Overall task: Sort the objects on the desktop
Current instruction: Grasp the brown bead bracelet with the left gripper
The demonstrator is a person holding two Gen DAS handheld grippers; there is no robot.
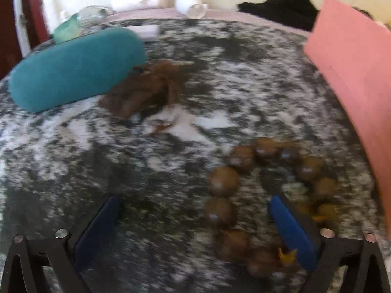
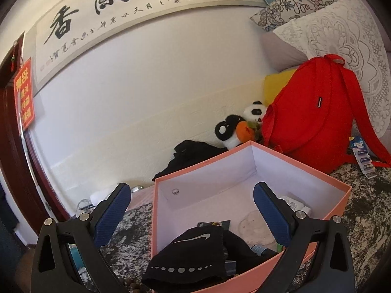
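Beads [image 1: 264,202] lie beneath my left claw [image 1: 193,229] — spread wide, empty; my right claw [image 2: 193,210] gapes over the pink box [image 2: 342,195].

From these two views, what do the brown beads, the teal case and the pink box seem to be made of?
Brown beads: probably wood or seed, with a dull shine and small pale glints, though the picture is blurred.
Teal case: seems covered in matte fabric or felt, with a soft rounded shape and no reflections.
Pink box: looks like cardboard, with thin stiff walls, a matte pink outside and a plain white inside.
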